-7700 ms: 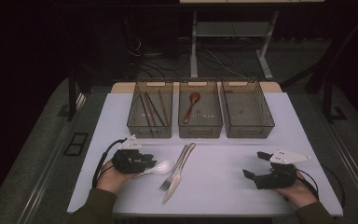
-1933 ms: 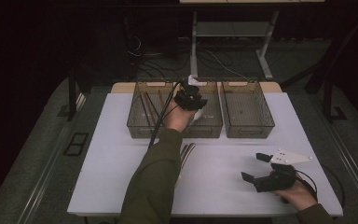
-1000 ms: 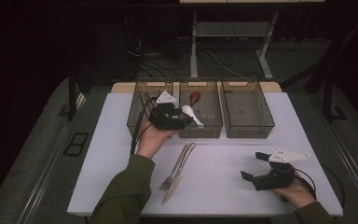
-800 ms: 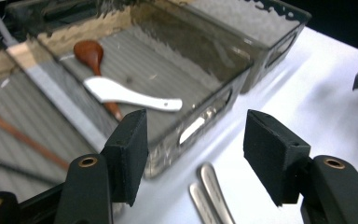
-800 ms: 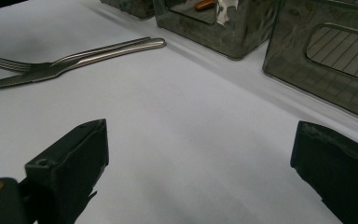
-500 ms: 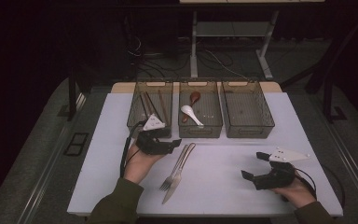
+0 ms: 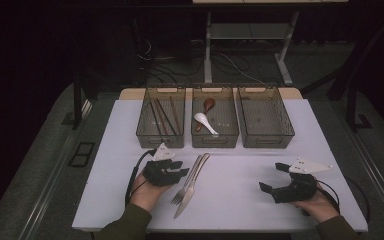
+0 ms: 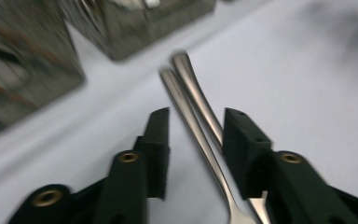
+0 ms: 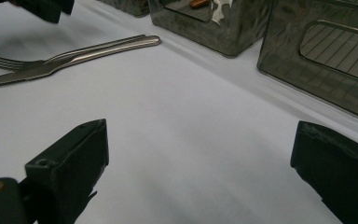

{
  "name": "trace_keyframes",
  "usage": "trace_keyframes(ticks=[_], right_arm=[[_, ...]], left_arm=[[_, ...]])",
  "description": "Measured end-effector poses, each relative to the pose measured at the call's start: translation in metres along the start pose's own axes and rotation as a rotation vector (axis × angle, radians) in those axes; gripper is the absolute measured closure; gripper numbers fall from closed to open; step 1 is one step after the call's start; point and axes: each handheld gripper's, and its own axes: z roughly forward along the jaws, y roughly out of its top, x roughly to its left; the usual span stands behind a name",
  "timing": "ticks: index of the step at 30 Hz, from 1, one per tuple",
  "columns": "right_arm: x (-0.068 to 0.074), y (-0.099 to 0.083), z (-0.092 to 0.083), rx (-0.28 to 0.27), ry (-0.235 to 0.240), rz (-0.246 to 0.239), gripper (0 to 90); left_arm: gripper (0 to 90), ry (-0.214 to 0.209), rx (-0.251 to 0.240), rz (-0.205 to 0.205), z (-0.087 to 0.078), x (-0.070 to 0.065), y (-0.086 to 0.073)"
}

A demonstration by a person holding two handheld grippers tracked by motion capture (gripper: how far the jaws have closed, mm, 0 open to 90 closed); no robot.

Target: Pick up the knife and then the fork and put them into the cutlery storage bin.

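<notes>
A steel fork (image 7: 186, 184) and knife (image 7: 194, 186) lie side by side on the white table (image 7: 240, 200), handles pointing toward the trays. My left gripper (image 7: 182, 173) sits low at their left. In the left gripper view its jaws have just been closing and straddle both handles (image 8: 192, 109), with a gap still visible beside the left jaw. My right gripper (image 7: 271, 178) rests at the front right, jaws wide apart with nothing between them (image 9: 200, 140). The fork (image 9: 4, 59) and knife (image 9: 88, 52) lie farther off in that view.
Three wire trays stand in a row at the back. The left tray (image 7: 141, 134) holds chopsticks (image 7: 161, 116), the middle tray (image 7: 215, 141) a white spoon (image 7: 204, 122) and a brown spoon (image 7: 208, 104), and nothing is in the right tray (image 7: 266, 141).
My left gripper has come back from the trays, down and toward the front, to the fork and knife, and its jaws have narrowed. The right gripper has stayed put.
</notes>
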Motion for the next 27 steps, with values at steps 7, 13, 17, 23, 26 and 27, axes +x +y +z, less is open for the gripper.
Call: trace_keyframes(ticks=[7,13,17,23,26,27], right_arm=[[0.001,0.0,-0.001,-0.003,-0.006,0.001,4.1],[0.0,0.0,-0.001,-0.001,-0.008,-0.003,4.1],[0.001,0.0,-0.001,0.0,-0.009,-0.003,4.1],[0.0,-0.001,-0.002,-0.001,-0.01,-0.006,4.1],[0.0,-0.001,-0.002,-0.001,-0.01,-0.005,4.1],[0.0,-0.001,-0.002,-0.001,-0.009,-0.005,4.1]], left_arm=[[71.4,-0.017,0.065,0.012,0.011,-0.011,-0.004],[75.1,-0.006,0.117,0.048,0.02,-0.014,-0.005],[77.2,0.011,0.124,0.051,0.021,-0.015,-0.006],[79.5,0.074,0.143,0.079,0.018,-0.012,-0.006],[80.5,0.089,0.138,0.058,0.014,-0.002,-0.008],[81.4,0.079,0.133,0.034,0.013,0.001,-0.009]])
